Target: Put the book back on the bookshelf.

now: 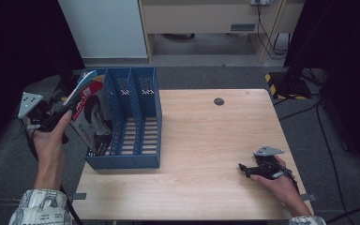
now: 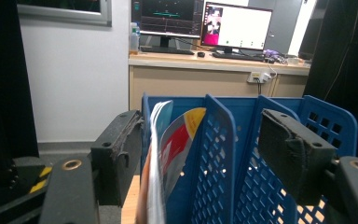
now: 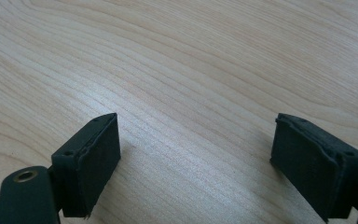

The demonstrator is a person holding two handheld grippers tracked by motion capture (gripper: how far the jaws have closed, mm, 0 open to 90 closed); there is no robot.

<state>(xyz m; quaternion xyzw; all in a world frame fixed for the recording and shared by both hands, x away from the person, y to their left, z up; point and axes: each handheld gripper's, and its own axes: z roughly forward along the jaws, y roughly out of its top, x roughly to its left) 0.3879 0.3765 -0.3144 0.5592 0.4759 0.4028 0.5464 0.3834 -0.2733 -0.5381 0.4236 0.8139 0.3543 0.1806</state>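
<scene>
A blue three-slot file rack point(image 1: 140, 161) stands on the left part of the wooden table point(image 1: 206, 140). A magazine point(image 1: 91, 115) with a face on its cover leans tilted in the leftmost slot, its top sticking out to the left. My left gripper point(image 1: 58, 107) is held at the magazine's upper edge. In the left gripper view its jaws stand wide apart around the magazine's edge point(image 2: 156, 163) and a rack divider point(image 2: 219, 154), so the left gripper point(image 2: 205, 140) is open. My right gripper point(image 1: 244, 169) rests low at the table's right front, open point(image 3: 196, 154) over bare wood point(image 3: 191, 56).
A dark round grommet point(image 1: 219, 101) sits in the table near its far edge. Beyond the table are a white panel point(image 1: 105, 28) and a desk with monitors point(image 2: 200, 23). Cables and a black stand base with yellow-black tape point(image 1: 281, 84) lie on the floor at right.
</scene>
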